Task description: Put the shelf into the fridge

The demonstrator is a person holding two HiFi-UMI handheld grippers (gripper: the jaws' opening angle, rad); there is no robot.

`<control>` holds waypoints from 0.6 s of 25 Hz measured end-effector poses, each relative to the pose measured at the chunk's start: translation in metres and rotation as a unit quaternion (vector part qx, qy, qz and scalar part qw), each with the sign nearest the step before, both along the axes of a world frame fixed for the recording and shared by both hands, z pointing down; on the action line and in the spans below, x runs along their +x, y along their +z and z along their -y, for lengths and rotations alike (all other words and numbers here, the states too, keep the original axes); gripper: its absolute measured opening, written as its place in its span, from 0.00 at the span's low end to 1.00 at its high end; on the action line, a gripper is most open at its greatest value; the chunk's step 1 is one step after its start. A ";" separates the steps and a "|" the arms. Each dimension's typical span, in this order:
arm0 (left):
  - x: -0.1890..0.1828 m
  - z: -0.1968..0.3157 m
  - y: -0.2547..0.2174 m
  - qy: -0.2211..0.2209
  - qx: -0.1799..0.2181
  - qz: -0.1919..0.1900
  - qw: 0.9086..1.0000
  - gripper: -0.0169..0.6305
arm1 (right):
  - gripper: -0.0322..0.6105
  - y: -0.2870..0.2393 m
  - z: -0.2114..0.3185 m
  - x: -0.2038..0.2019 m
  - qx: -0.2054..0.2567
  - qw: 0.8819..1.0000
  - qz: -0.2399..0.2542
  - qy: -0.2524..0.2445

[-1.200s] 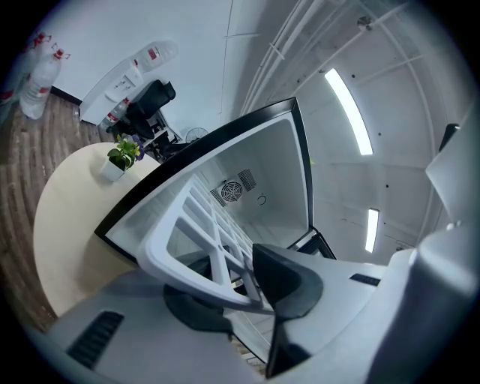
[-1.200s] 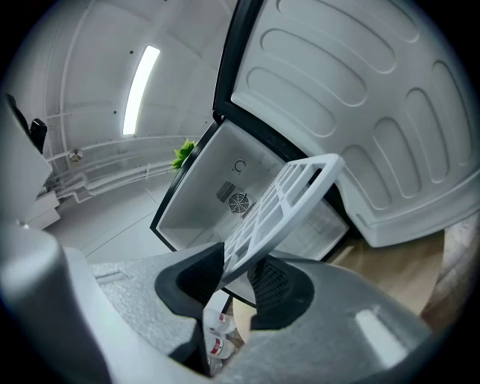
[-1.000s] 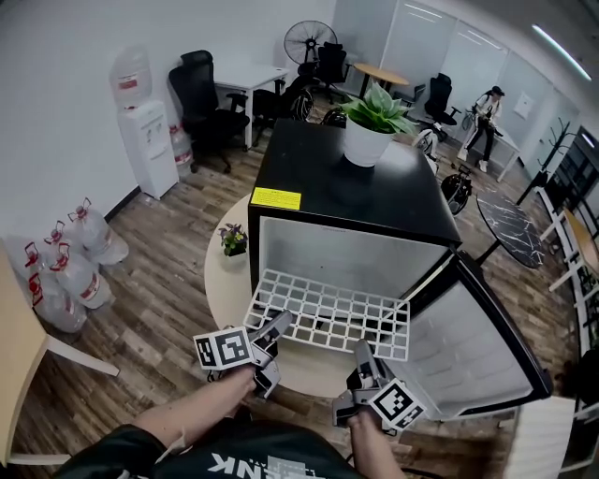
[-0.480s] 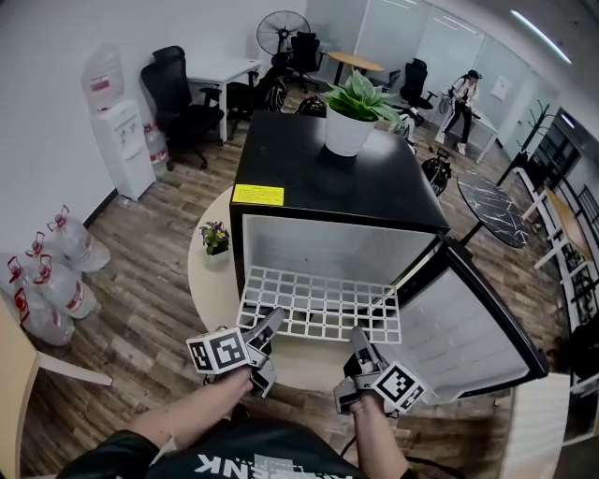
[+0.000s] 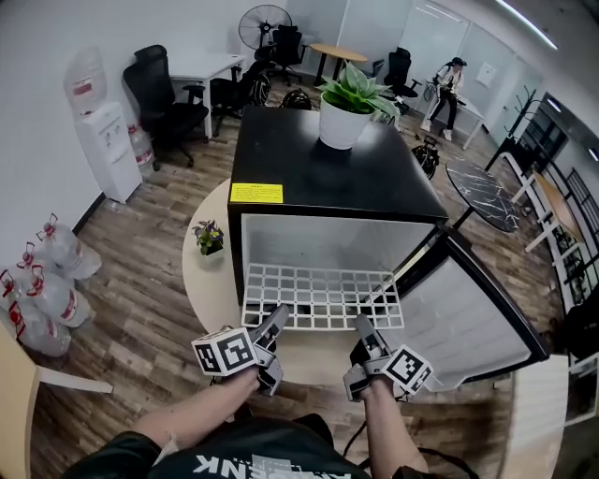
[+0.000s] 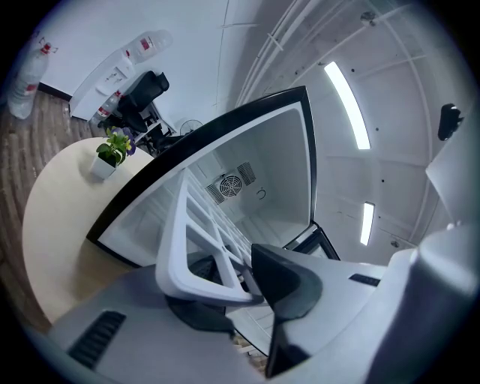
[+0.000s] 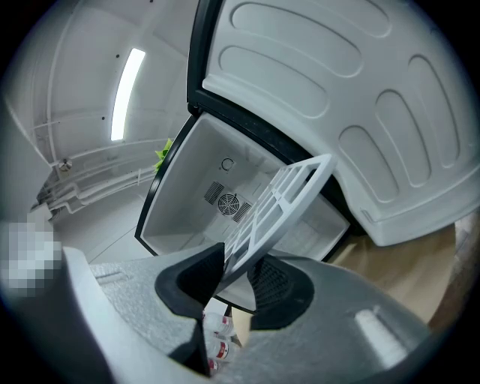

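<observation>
A white grid shelf (image 5: 323, 295) sits part-way inside the open black fridge (image 5: 328, 178). Its front edge is clamped near each corner by the jaws of the left gripper (image 5: 273, 318) and right gripper (image 5: 363, 329). Insertion appears under way, and the next move likely calls for a level, even push toward the back wall.

**The room around my work**

A leafy plant in a white pot (image 5: 348, 108) stands ahead of me. A small flowering plant (image 5: 208, 236) sits on the pale round table (image 5: 201, 285), near its left edge. On the wood floor (image 5: 140, 234) to my left, a water dispenser (image 5: 105, 140) stands by the wall and water jugs (image 5: 42, 281) cluster nearer me. Farther back I see a black office chair (image 5: 159, 89), a standing fan (image 5: 257, 21) and a person (image 5: 442, 89).
</observation>
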State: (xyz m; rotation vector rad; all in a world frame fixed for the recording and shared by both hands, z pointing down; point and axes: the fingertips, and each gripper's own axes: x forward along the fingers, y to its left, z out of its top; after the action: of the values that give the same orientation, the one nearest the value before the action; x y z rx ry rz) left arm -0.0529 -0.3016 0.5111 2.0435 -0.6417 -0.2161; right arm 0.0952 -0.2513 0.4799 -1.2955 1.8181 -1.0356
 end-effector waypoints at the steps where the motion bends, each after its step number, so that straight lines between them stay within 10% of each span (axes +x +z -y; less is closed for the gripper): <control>1: -0.001 0.002 -0.001 -0.001 0.003 0.003 1.000 0.16 | 0.21 0.003 0.000 0.002 -0.011 1.000 -0.005 0.004; 4: 0.002 0.002 -0.002 -0.009 0.009 0.010 1.000 0.16 | 0.21 0.015 -0.006 0.016 -0.051 0.998 -0.021 0.015; 10: 0.008 0.001 -0.001 -0.023 -0.007 0.005 1.000 0.16 | 0.21 -0.007 0.008 0.004 0.011 0.998 0.048 -0.032; 15: 0.011 0.007 -0.003 -0.031 -0.003 0.004 1.000 0.16 | 0.20 0.031 0.002 0.046 -0.098 0.989 -0.114 0.010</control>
State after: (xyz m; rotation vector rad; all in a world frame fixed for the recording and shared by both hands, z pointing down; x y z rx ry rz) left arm -0.0420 -0.3087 0.5077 2.0208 -0.7110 -0.2418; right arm 0.1408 -0.2535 0.5106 -1.6036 1.9027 -1.1146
